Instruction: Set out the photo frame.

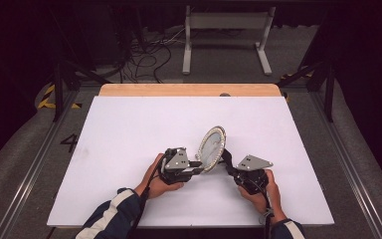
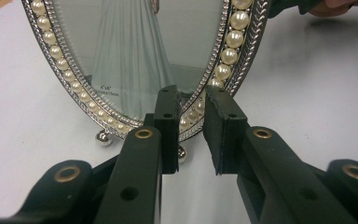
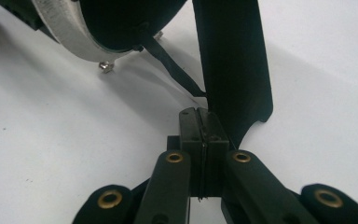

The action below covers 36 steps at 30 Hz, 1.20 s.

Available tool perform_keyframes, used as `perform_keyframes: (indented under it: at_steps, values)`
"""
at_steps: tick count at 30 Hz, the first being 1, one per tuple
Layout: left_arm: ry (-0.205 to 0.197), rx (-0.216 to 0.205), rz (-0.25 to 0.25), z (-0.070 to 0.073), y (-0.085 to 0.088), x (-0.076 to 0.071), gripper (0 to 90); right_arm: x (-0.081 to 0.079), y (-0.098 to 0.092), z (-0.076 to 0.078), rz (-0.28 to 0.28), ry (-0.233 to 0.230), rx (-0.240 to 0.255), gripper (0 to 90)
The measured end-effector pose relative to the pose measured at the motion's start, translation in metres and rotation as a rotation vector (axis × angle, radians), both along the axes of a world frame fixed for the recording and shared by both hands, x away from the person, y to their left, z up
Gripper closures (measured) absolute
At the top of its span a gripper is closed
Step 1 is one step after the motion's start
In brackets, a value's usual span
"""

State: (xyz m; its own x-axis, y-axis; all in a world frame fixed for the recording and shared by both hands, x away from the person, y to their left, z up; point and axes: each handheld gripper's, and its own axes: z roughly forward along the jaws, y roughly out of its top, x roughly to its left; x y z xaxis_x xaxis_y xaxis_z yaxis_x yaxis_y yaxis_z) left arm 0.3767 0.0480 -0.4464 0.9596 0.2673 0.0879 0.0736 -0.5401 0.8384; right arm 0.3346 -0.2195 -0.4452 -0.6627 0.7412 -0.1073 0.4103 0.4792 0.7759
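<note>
An oval picture frame (image 1: 212, 147) with a pearl and silver rim stands tilted on the white table (image 1: 129, 129), resting on small ball feet (image 2: 103, 136). Its glass (image 2: 135, 56) faces my left gripper (image 1: 199, 167). That gripper (image 2: 191, 100) is open, and its tips sit just in front of the lower rim without pressing it. Behind the frame (image 3: 121, 18), my right gripper (image 1: 227, 160) is shut, with its tips (image 3: 199, 112) pinching the lower edge of the black stand (image 3: 233, 60). A thin strap (image 3: 172, 65) links the stand to the frame's back.
A wooden strip (image 1: 189, 89) runs along the table's far edge. Beyond it stand a white metal rack (image 1: 226, 22) and loose cables (image 1: 144, 59) on the floor. Bare white table lies to the left, to the right and behind the frame.
</note>
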Motion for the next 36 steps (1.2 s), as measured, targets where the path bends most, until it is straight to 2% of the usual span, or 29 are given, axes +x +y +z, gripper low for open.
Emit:
perform_keyframes:
  at_steps: [4,7,9,12,13,14,16,17,18,20,22,24,28,30,34,36]
  values:
    - [-0.013,0.014,-0.001,0.0,-0.001,-0.002,73.3,0.003,-0.001,0.0,-0.013,-0.004,0.006,90.0]
    - [-0.028,0.018,0.003,0.004,0.004,-0.004,74.1,-0.001,0.0,0.002,-0.003,-0.005,0.029,89.1]
    - [-0.045,0.026,0.015,0.008,0.012,-0.006,73.4,-0.007,0.004,0.005,0.018,-0.012,0.047,82.8]
    - [-0.051,0.021,0.033,0.011,0.027,-0.01,73.7,-0.018,0.012,0.01,0.056,-0.03,0.062,80.3]
    - [-0.051,0.021,0.033,0.011,0.027,-0.01,73.2,-0.021,0.015,0.012,0.056,-0.034,0.076,74.8]
    - [-0.049,0.012,0.052,0.012,0.037,-0.011,72.1,-0.022,0.018,0.014,0.051,-0.031,0.089,72.0]
    - [-0.048,0.017,0.061,0.012,0.042,-0.012,71.3,-0.024,0.02,0.015,0.05,-0.033,0.097,70.3]
    - [-0.049,0.019,0.068,0.012,0.045,-0.013,69.7,-0.024,0.022,0.016,0.049,-0.035,0.106,66.1]
    - [-0.052,0.04,0.085,0.009,0.053,-0.015,66.2,-0.024,0.025,0.017,0.031,-0.031,0.116,61.1]
    - [-0.056,0.051,0.091,0.008,0.056,-0.016,64.7,-0.024,0.027,0.017,0.021,-0.023,0.126,58.4]
    - [-0.052,0.068,0.106,0.005,0.064,-0.017,61.2,-0.022,0.029,0.017,-0.002,-0.017,0.162,52.7]
    - [-0.043,0.074,0.121,0.003,0.071,-0.018,59.4,-0.021,0.034,0.017,-0.009,-0.03,0.175,50.6]
    - [-0.042,0.095,0.154,0.0,0.084,-0.021,57.4,-0.02,0.042,0.014,0.001,-0.03,0.174,48.3]
    - [-0.033,0.086,0.168,0.0,0.092,-0.023,55.7,-0.021,0.049,0.013,0.001,-0.044,0.152,47.7]
    - [-0.02,0.074,0.204,0.0,0.108,-0.028,54.7,-0.018,0.057,0.012,-0.01,-0.076,0.158,45.5]
    - [-0.014,0.075,0.217,-0.002,0.114,-0.029,54.1,-0.015,0.058,0.011,-0.018,-0.074,0.161,44.8]
